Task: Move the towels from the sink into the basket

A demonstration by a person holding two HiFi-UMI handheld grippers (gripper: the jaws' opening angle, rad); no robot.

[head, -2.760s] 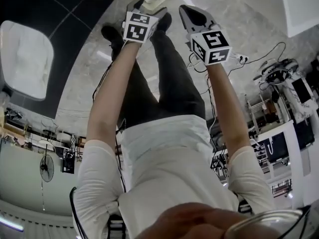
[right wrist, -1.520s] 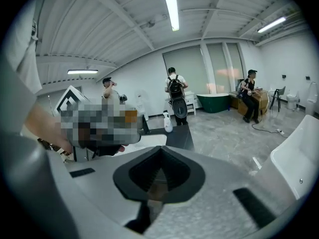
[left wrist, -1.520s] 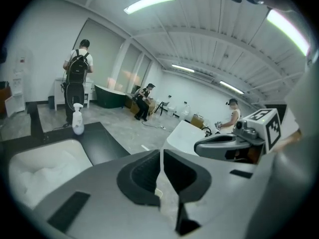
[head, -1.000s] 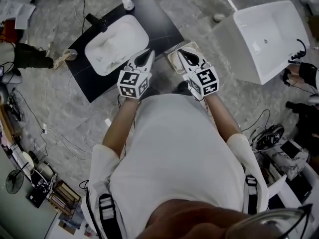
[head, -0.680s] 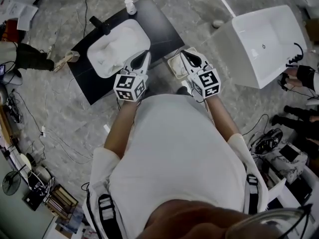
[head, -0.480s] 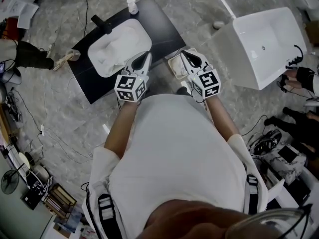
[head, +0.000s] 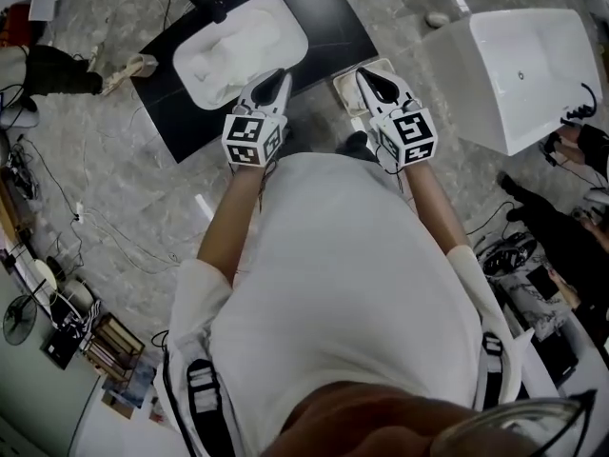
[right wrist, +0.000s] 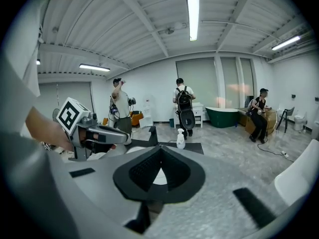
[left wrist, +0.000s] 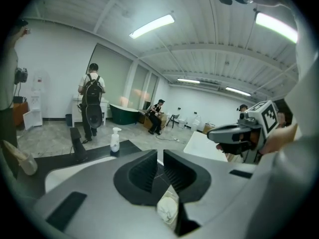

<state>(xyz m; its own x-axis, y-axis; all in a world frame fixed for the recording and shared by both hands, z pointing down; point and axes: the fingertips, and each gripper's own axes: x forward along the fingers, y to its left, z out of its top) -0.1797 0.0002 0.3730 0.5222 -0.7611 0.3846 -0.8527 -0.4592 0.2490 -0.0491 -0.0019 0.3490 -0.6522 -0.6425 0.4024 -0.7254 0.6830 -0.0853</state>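
Head view: the towels (head: 233, 55) are seen heaped in the sink (head: 290, 29), which is set in a black counter (head: 171, 112). The basket (head: 347, 90) is located just beside the counter and is partly covered by the right gripper (head: 373, 82). The left gripper (head: 273, 79) is held near the sink.

Left gripper view: the jaws are pressed together, and nothing is pinched.

Right gripper view: the jaw tips are closed on each other, and nothing is held.
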